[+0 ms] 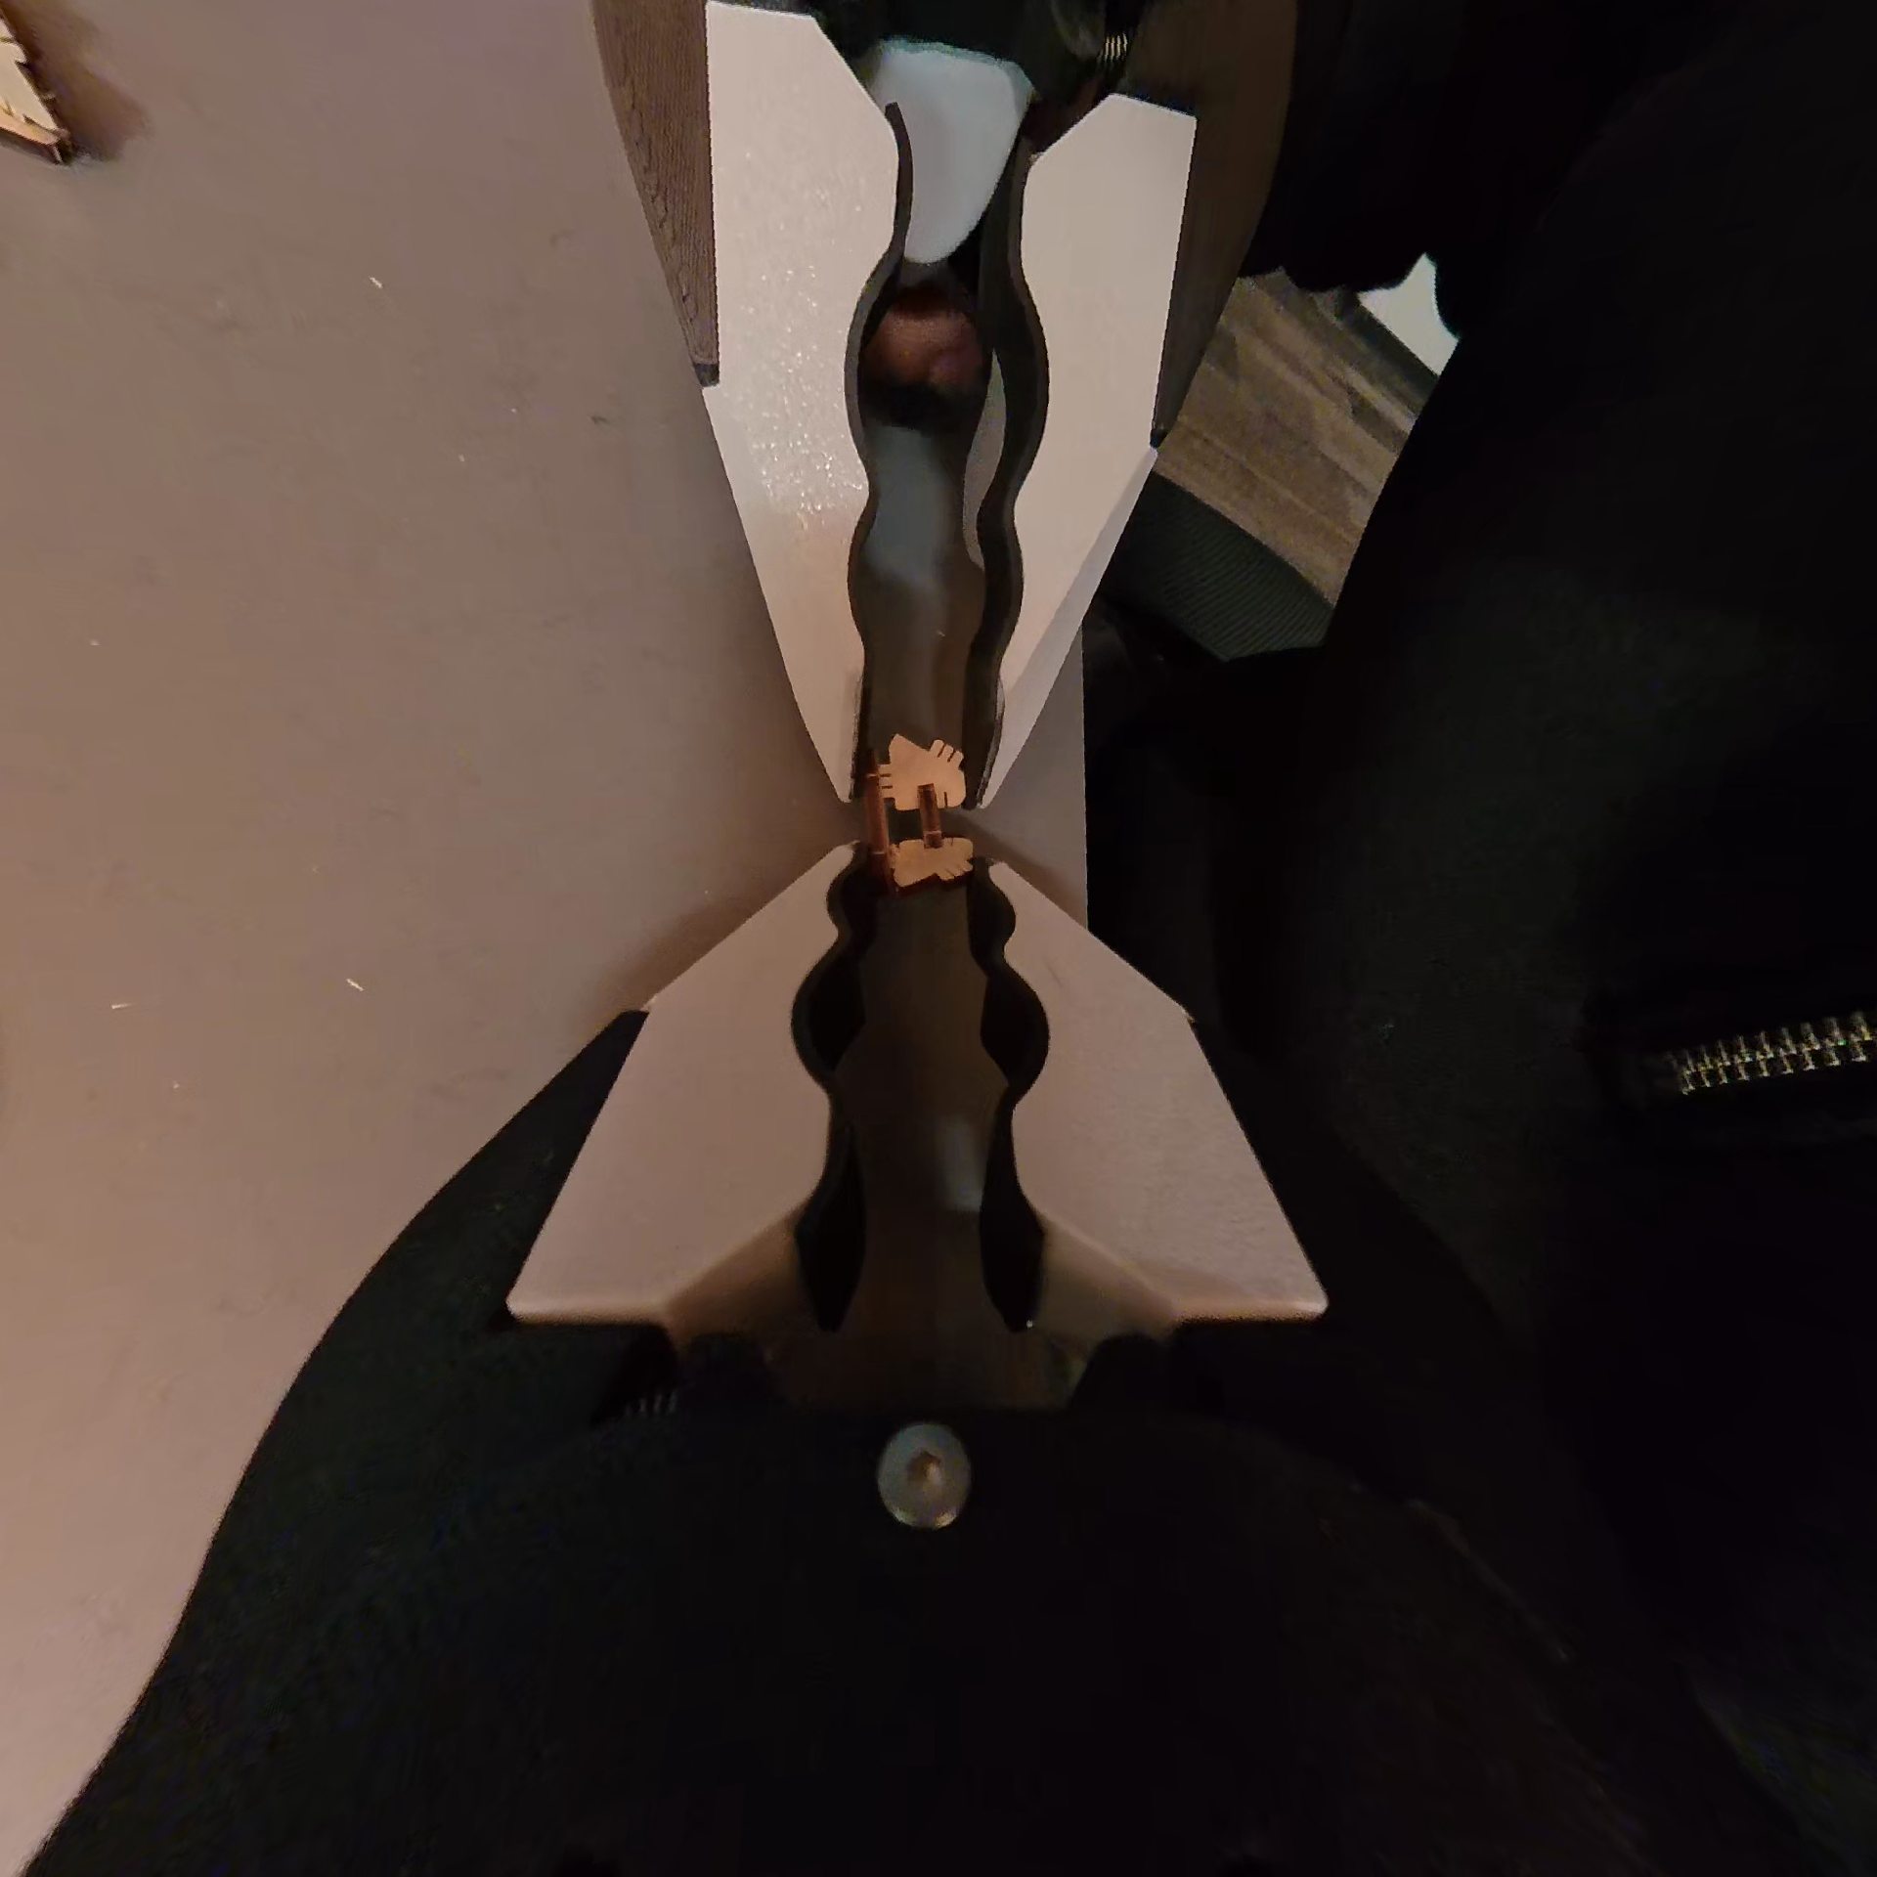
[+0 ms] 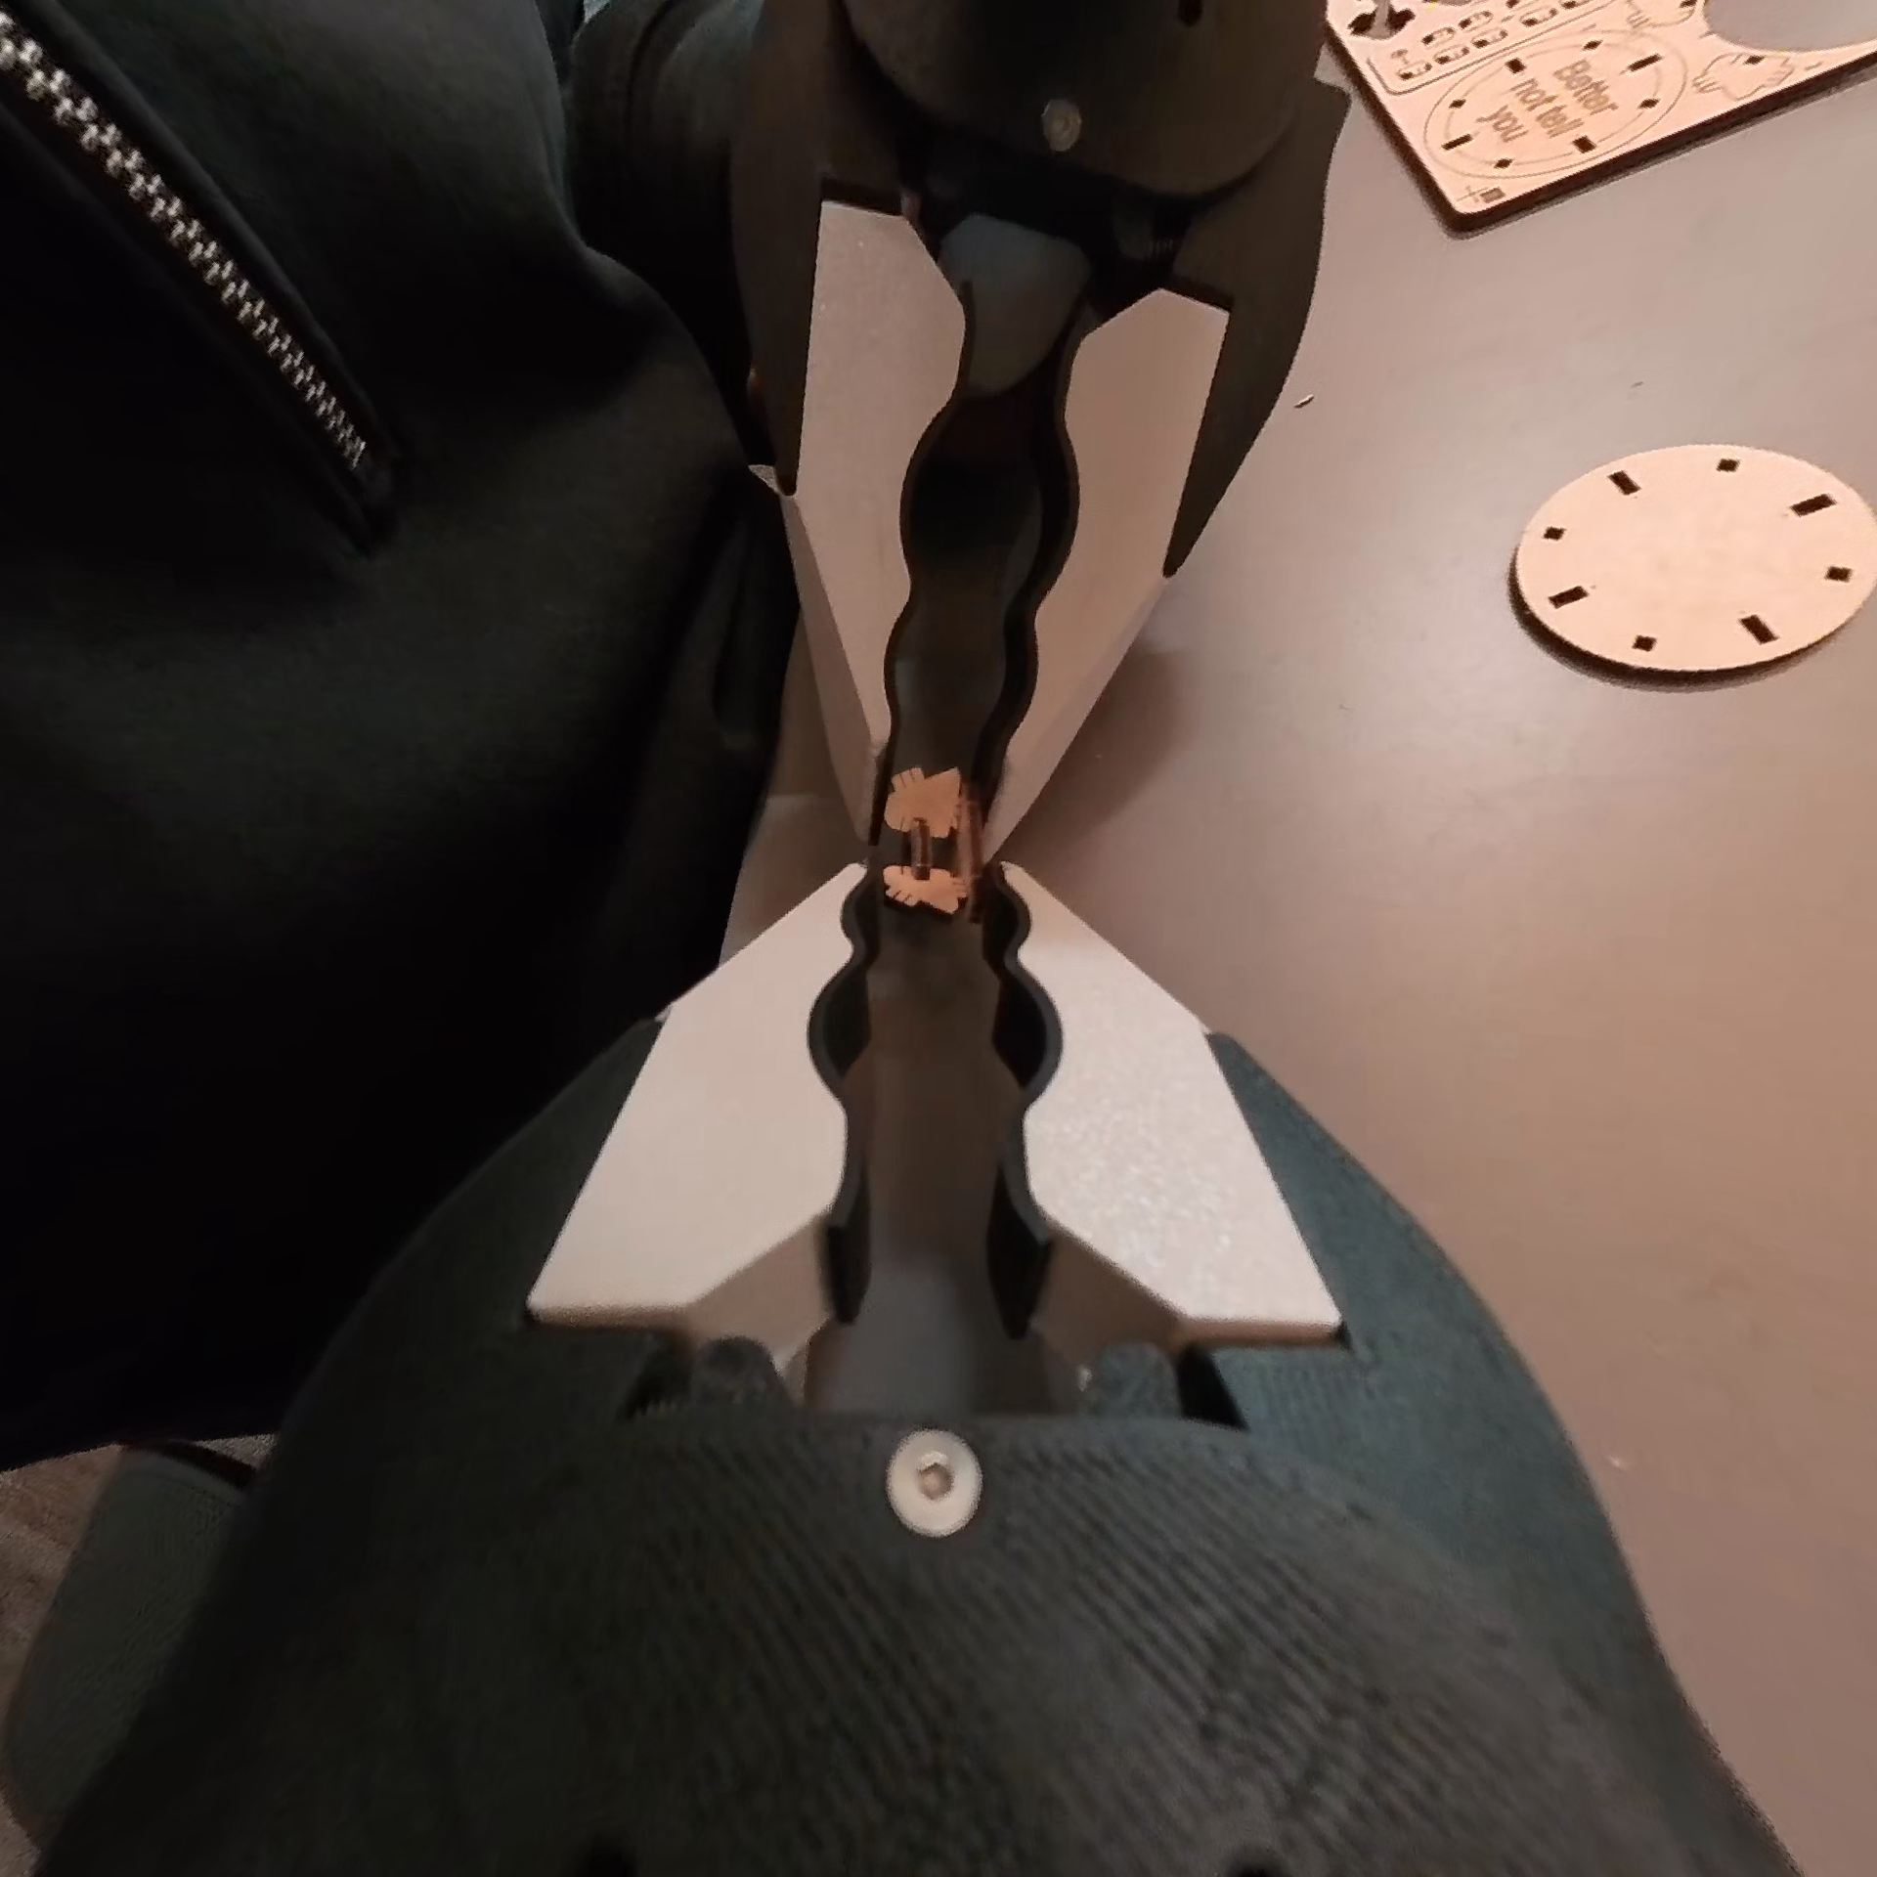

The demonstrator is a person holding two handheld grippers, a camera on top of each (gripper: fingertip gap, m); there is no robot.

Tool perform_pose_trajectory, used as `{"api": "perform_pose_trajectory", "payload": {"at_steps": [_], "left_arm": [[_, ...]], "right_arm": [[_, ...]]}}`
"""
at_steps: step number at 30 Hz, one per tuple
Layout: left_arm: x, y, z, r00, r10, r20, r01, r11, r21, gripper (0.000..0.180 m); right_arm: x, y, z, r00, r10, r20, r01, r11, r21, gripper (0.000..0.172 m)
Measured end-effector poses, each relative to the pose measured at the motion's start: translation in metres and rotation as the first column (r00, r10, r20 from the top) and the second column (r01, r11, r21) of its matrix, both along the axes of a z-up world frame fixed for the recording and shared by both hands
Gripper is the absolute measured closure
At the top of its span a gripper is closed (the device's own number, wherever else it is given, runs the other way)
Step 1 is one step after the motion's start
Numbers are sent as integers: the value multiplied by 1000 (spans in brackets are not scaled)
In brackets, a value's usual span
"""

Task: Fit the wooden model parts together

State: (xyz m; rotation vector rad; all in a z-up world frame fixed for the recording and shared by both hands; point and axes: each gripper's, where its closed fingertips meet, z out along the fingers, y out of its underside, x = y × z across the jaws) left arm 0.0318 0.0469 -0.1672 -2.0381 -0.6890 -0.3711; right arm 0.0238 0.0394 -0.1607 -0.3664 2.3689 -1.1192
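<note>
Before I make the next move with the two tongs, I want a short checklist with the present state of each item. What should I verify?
1. Left tongs closed on the small light-brown wooden cut-out assembly: ok.
2. Right tongs closed on the same assembly from the opposite end: ok.
3. The two tongs face each other tip to tip, in line: ok.
4. Assembly lifted clear of the grey table: cannot tell.
5. Round wooden disc with slots lies flat, apart from both tongs: ok.
6. Flat wooden sheet with cut-out shapes lies at the far table edge, out of the way: ok.
</note>
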Motion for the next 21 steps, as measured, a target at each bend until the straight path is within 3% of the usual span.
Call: {"api": "perform_pose_trajectory", "payload": {"at_steps": [14, 19, 20, 21], "left_arm": [[3, 1, 0, 1000, -31, 2, 31, 1000, 3, 163], [-1, -1, 1, 1000, -5, 6, 5, 1000, 11, 163], [0, -1, 3, 1000, -8, 0, 8, 1000, 22, 163], [-1, -1, 4, 1000, -4, -3, 4, 1000, 29, 163]], "right_arm": [[4, 2, -1, 996, 57, 74, -60, 997, 44, 154], [-1, -2, 0, 998, 4, 69, -7, 999, 36, 153], [-2, -2, 1, 997, -13, 70, 11, 999, 38, 145], [-4, -3, 2, 996, -34, 79, 31, 999, 43, 123]]}}
